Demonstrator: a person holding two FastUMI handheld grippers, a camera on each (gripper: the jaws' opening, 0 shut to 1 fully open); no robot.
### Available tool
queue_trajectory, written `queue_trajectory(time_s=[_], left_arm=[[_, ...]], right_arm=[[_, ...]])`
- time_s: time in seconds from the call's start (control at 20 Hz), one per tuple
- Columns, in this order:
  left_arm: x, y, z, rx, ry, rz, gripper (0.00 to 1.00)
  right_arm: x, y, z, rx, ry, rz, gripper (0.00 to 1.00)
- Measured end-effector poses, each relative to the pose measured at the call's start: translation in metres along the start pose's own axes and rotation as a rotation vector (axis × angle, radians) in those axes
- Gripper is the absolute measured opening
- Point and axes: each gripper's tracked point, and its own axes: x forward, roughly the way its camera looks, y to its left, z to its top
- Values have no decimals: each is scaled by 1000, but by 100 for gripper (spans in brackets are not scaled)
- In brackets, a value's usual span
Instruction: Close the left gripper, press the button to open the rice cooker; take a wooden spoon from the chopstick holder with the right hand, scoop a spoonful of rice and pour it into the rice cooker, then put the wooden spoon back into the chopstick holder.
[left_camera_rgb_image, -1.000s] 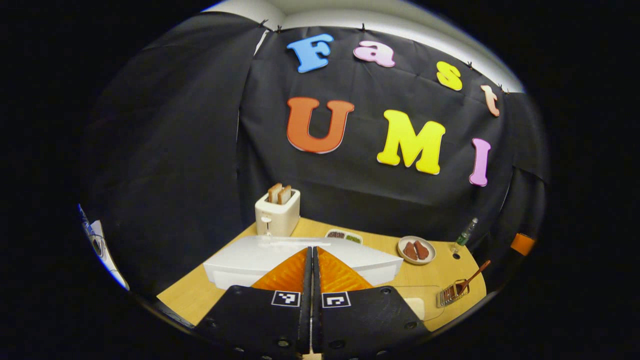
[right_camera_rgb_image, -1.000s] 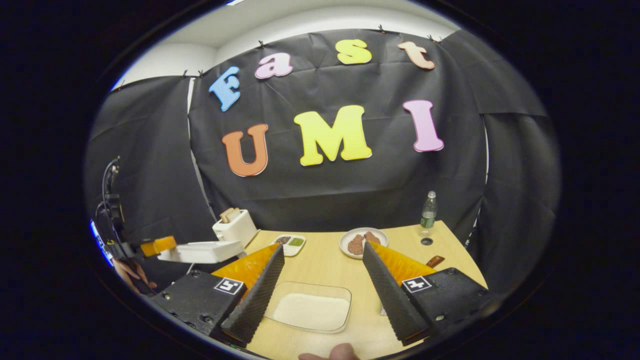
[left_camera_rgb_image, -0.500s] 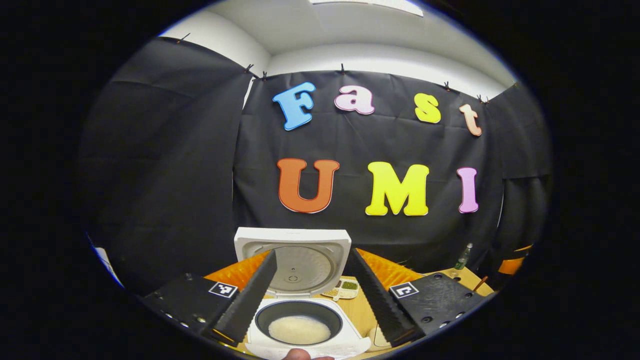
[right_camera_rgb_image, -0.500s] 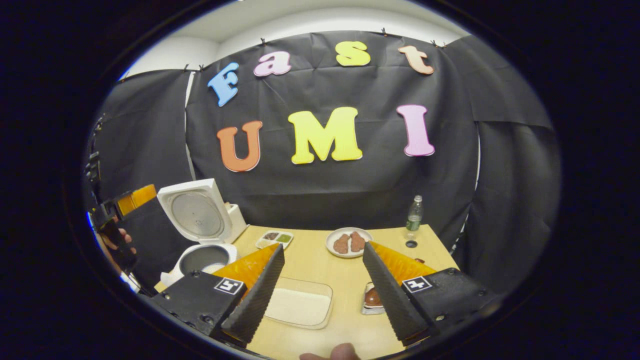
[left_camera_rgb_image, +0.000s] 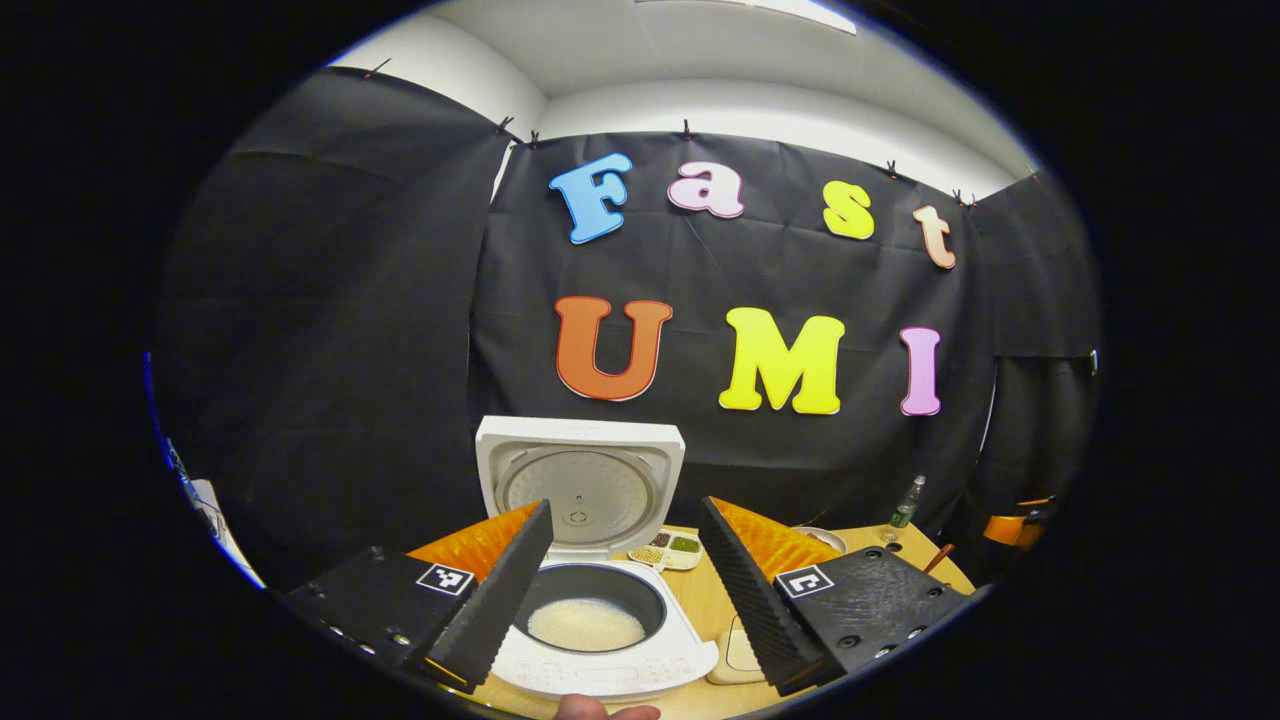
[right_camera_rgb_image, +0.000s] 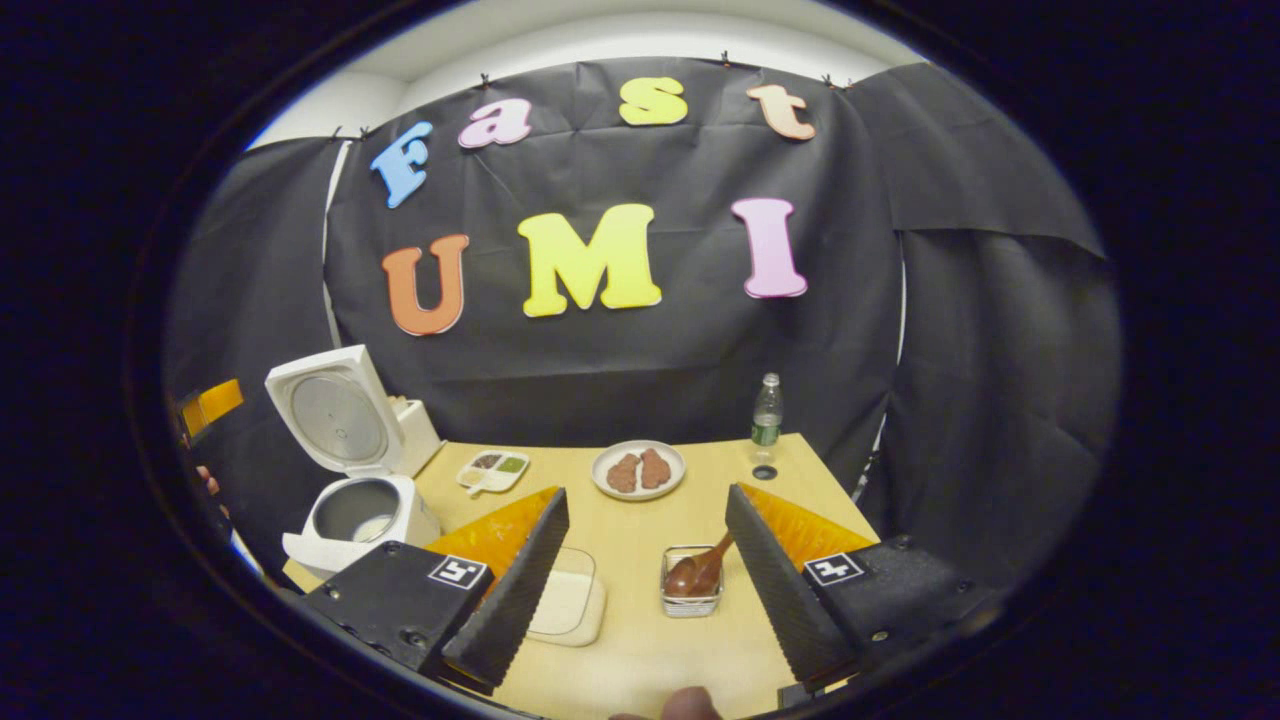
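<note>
A white rice cooker (left_camera_rgb_image: 610, 660) stands with its lid (left_camera_rgb_image: 580, 490) upright; white rice lies in its dark pot (left_camera_rgb_image: 588, 620). My left gripper (left_camera_rgb_image: 620, 590) hangs open just in front of it, empty. In the right gripper view the cooker (right_camera_rgb_image: 365, 515) is at the table's left. A wooden spoon (right_camera_rgb_image: 700, 570) rests bowl-down in a small metal chopstick holder (right_camera_rgb_image: 690, 595), close ahead of my open right gripper (right_camera_rgb_image: 645, 575) and nearer its right finger. A clear tray of rice (right_camera_rgb_image: 565, 605) lies partly behind the left finger.
On the wooden table (right_camera_rgb_image: 640, 530) sit a plate of brown food (right_camera_rgb_image: 638, 470), a small divided dish (right_camera_rgb_image: 492, 468), a green-labelled bottle (right_camera_rgb_image: 766, 412) and a toaster (right_camera_rgb_image: 412, 430) behind the cooker lid. A thumb tip (right_camera_rgb_image: 685, 705) shows at the bottom edge.
The cooker lid has sprung from shut to fully upright. My left gripper has opened and drawn back. My right gripper has swung right, bringing the chopstick holder and spoon between its fingers.
</note>
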Motion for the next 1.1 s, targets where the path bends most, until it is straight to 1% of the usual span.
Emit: queue_trajectory(time_s=[0.05,0.1,0.15,0.3,0.5,0.55,0.6,0.7,0.75,0.8,0.85,0.9,0.95,1.05,1.1], left_arm=[[-1,-2,-3,3,15,-2,94],[-2,-5,-6,6,27,-2,94],[-3,-8,-5,8,35,-4,94],[-7,-18,-2,14,42,0,94],[-12,-32,-5,15,56,14,94],[-12,-35,-5,19,60,18,94],[-11,-38,-7,24,66,23,94],[-9,-42,-11,29,82,34,94],[-8,-45,-13,24,93,37,94],[-8,-47,-16,20,107,41,94],[-8,-47,-20,22,121,49,94],[-7,-45,-21,25,131,60,94],[-7,-44,-21,26,137,73,94],[-9,-40,-24,22,147,93,94],[-11,-39,-27,18,154,98,94]], right_arm=[[4,-8,-6,-1,16,-6,100],[11,-14,-12,5,28,-5,96],[18,-21,-19,10,43,-6,100],[49,-42,-42,22,97,-1,100],[101,-60,-78,74,188,31,100],[115,-66,-87,100,215,32,96],[127,-72,-96,121,240,24,95],[148,-85,-107,155,265,13,100],[158,-88,-113,157,279,19,93],[166,-91,-120,166,300,25,94],[174,-91,-127,183,315,32,78],[180,-91,-131,193,328,37,82],[187,-91,-134,194,329,43,71],[198,-90,-137,198,333,55,58],[200,-90,-137,208,333,62,55]])
